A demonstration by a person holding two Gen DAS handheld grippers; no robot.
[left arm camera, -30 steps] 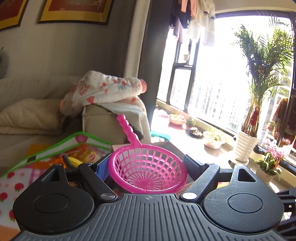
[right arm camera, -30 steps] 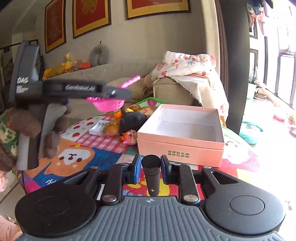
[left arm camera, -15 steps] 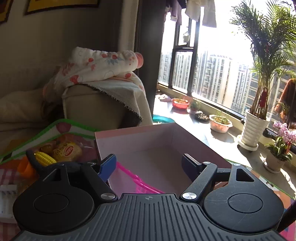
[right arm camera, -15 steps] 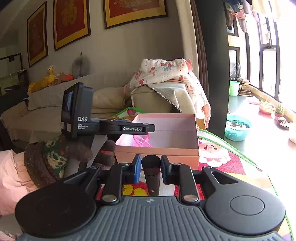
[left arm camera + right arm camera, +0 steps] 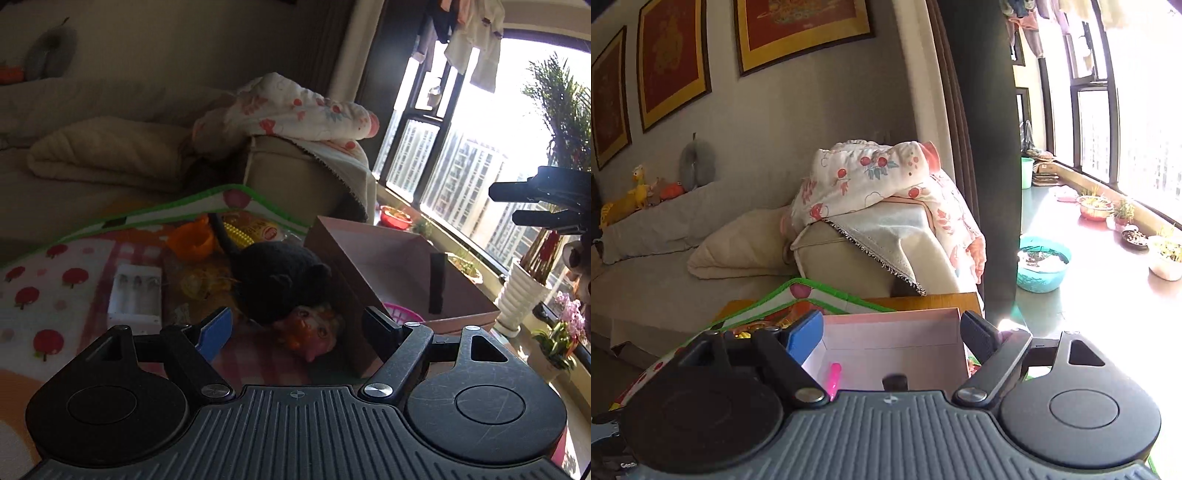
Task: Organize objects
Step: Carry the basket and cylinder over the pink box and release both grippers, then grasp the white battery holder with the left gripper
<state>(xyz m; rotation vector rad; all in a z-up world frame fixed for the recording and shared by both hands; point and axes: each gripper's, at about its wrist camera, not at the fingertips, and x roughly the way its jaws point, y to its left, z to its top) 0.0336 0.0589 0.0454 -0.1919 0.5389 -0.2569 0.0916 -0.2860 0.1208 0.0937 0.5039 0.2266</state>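
Observation:
My left gripper (image 5: 299, 330) is open and low over the play mat (image 5: 55, 280). Just ahead of its fingers lie a black plush toy (image 5: 280, 284) and a small orange-pink doll head (image 5: 314, 332), neither gripped. To their right stands the pink box (image 5: 399, 266) with the pink sieve (image 5: 402, 308) inside. My right gripper (image 5: 892, 336) hangs over the pink box (image 5: 886, 332) with its jaws opening and nothing between the pads. A black cylinder (image 5: 894, 382) sits just below it, free, beside the sieve's pink handle (image 5: 834, 376). The cylinder (image 5: 437, 282) shows upright inside the box.
An orange cup (image 5: 192, 240), a toy corn cob (image 5: 240, 230), a snack packet (image 5: 264, 230) and a white moulded tray (image 5: 136, 293) lie on the mat. A sofa armrest (image 5: 871, 251) with a floral cloth stands behind. Potted plants (image 5: 524, 291) line the sunny sill.
The left gripper let the pink sieve go into the box and swung left and down toward the toys. The right gripper moved over the box, opened and released the black cylinder.

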